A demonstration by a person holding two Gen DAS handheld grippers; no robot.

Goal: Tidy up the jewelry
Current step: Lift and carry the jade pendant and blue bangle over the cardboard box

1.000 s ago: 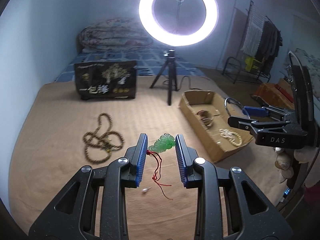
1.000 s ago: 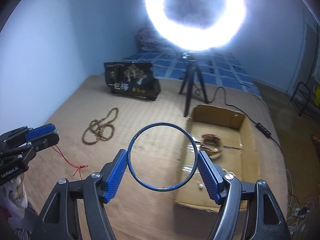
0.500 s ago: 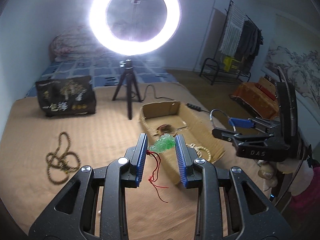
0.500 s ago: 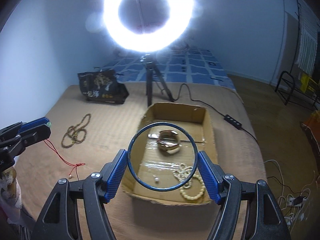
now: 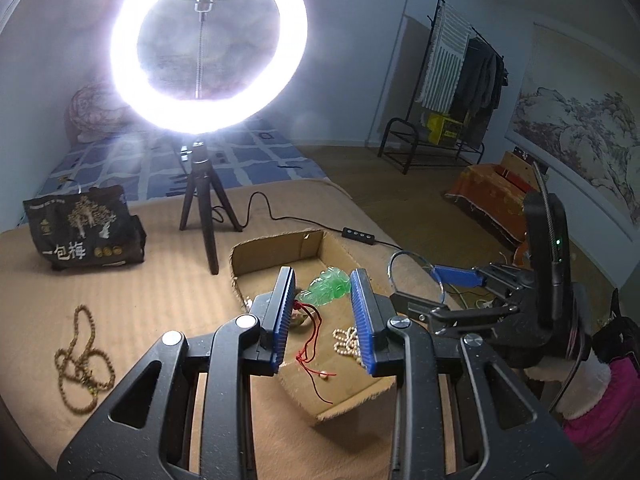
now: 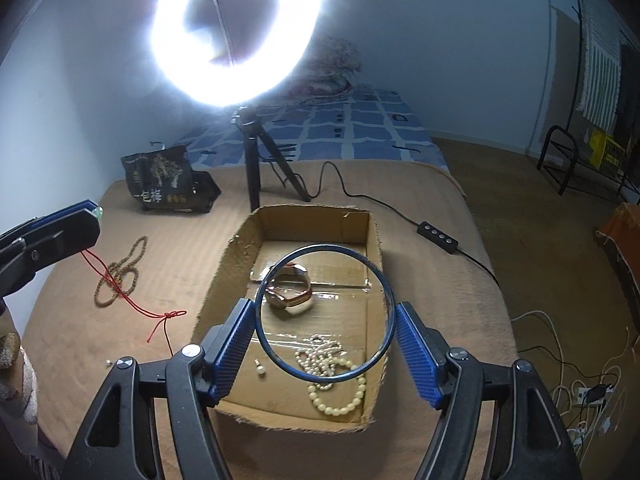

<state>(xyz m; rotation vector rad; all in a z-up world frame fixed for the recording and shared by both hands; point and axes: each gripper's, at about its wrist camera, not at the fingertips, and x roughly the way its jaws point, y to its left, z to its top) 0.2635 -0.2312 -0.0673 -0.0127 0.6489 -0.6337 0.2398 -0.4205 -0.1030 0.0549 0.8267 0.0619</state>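
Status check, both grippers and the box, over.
Left gripper shut on jade pendant, red cord hanging. Right gripper shut on blue bangle, over the cardboard box. Watch and pearls inside. Wooden beads outside.

The ring light (image 5: 208, 46) blazes at the top of both views, its rim blown out to pure white, a hazy bloom spilling onto the wall (image 6: 80, 80) around it. The room beyond sits dim and bluish. Its glow falls forward across the bed (image 5: 132, 292), and the tripod (image 5: 202, 200) throws a soft shadow toward the camera. Glare streaks off the glossy tape on the floor of the cardboard box (image 6: 320, 216). Fisheye bending curves the walls, and black vignette eats every corner. Near parts look sharp; the far clothes rack (image 5: 460, 80) goes soft and grainy.
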